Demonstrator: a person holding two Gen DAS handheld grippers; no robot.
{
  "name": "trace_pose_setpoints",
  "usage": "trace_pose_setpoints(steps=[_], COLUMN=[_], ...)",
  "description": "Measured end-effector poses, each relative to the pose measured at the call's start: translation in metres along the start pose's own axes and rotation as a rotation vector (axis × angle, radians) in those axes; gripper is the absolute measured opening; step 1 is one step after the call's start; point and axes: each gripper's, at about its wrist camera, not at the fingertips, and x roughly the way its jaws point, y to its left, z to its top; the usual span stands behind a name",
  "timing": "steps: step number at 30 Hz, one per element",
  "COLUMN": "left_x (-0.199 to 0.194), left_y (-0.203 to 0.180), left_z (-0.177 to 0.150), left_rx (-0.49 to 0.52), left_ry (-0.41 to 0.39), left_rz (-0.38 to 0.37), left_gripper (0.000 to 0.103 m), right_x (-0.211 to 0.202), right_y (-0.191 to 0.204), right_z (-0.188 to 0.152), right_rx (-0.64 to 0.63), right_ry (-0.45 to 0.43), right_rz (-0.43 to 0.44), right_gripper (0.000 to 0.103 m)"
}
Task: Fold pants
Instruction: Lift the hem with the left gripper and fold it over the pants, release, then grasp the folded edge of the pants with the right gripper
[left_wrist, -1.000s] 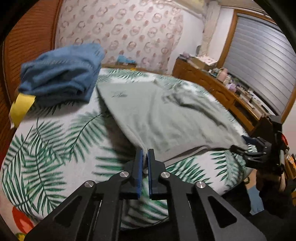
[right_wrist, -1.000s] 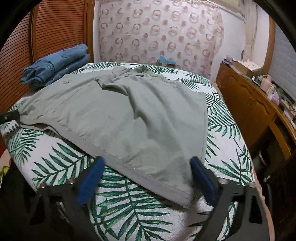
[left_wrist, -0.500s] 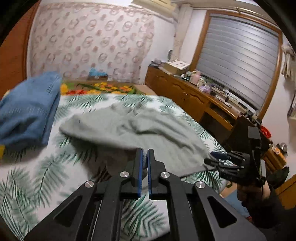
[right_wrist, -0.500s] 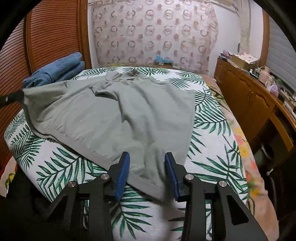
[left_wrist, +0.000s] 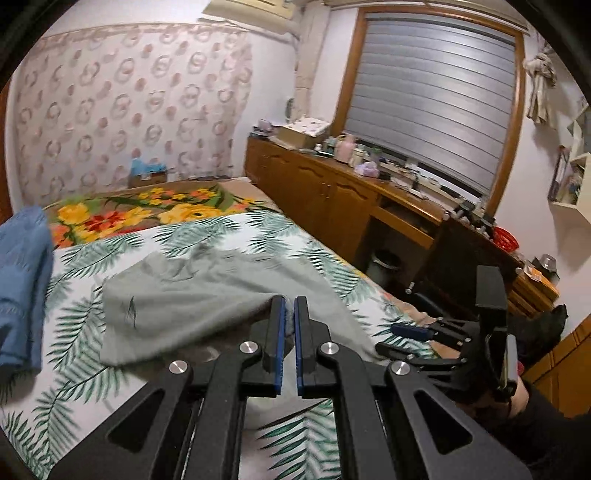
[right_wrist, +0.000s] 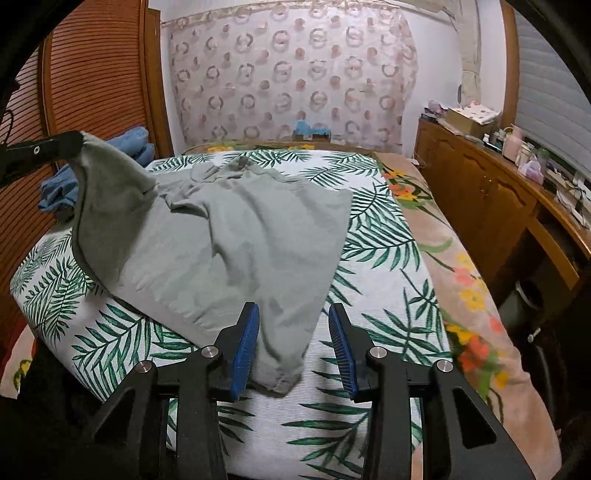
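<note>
While the left gripper (right_wrist: 79, 142), jaws clenched on one near corner of the grey-green soft cloth pants (right_wrist: 236, 240), lifts it off the bed (right_wrist: 384, 295), the other corner lies btw. the right gripper (right_wrist: 293, 347) jaws, not yet pinched.

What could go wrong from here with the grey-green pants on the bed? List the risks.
The right gripper straddles the near corner of the grey-green fabric pants without pressing it; that corner may drag and skew the fold. The left gripper pinches only a small raised corner, which could slip out.
</note>
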Motion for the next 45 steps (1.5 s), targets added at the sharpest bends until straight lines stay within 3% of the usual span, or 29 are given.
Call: trace_pose_setpoints(steps=[6,17,19,21,23,27,36,45], left_x=[0.017,0.028,0.026,0.024,0.022,0.023,0.033,0.035], left_y=[-0.03,-0.049,-0.047,-0.045,-0.041,-0.03,0.003,0.018], left_z=[0.014,0.009,0.008,0.005,0.001,-0.008,-0.039,-0.055], left_rx=[0.05,0.091,0.085,0.085,0.09,0.071,0.013,-0.028], left_ry=[0.019,0.054,0.056,0.047,0.043,0.053,0.132,0.164], left_rz=[-0.043,0.026,0.037,0.06,0.077,0.089,0.17,0.193], left_gripper=[0.006,0.006,0.013,0.036,0.049,0.067,0.069,0.069], right_x=[-0.005,-0.008,-0.007,-0.007,-0.005,-0.005,0.007,0.035], right_y=[-0.009,-0.015,-0.014,-0.014,-0.014,-0.015,-0.009,0.004], right_z=[-0.006,-0.013,-0.013,-0.013,-0.013,-0.012,-0.005,0.004], right_rx=[0.025,0.057,0.056,0.054,0.053,0.054,0.046,0.01], right_ry=[-0.015,-0.029,-0.031,-0.031,-0.032,-0.034,-0.031,0.001], right_rz=[-0.01,0.005,0.005,0.006,0.009,0.017,0.055,0.088], right_gripper=[0.041,0.041,0.041,0.041,0.041,0.041,0.04,0.036])
